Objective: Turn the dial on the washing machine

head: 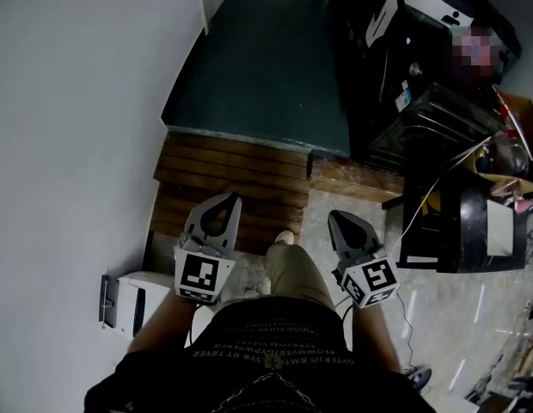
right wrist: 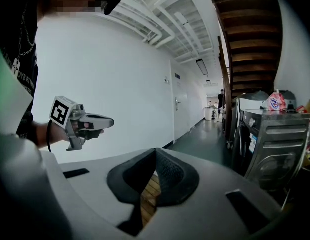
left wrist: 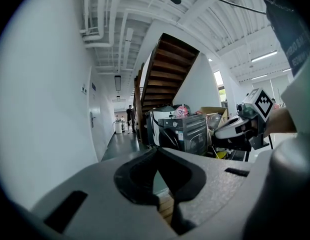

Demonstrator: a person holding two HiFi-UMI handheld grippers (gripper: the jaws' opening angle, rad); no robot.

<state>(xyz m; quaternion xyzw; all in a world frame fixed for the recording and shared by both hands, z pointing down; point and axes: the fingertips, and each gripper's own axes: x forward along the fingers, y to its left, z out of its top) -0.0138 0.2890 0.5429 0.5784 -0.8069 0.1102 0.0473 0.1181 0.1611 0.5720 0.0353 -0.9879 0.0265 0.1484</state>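
A row of washing machines (head: 438, 127) stands to my right along the corridor. In the right gripper view the nearest grey machine (right wrist: 275, 149) shows a small round dial (right wrist: 252, 122) near its top corner. In the left gripper view the machines (left wrist: 187, 131) are further ahead. My left gripper (head: 230, 200) and my right gripper (head: 337, 219) are both held in front of my body over the wooden boards, well away from the machines. Each one's jaws are shut with nothing between them. The left gripper (left wrist: 156, 151) sees the right gripper (left wrist: 240, 126), and the right gripper (right wrist: 155, 151) sees the left gripper (right wrist: 87, 123).
Wooden floor boards (head: 241, 175) lie under the grippers, and a dark green floor (head: 266, 58) runs ahead. A white wall (head: 77, 101) with a small white box (head: 133, 299) is on the left. A wooden staircase (left wrist: 165, 69) rises over the machines. A person (left wrist: 129, 115) stands far down the corridor.
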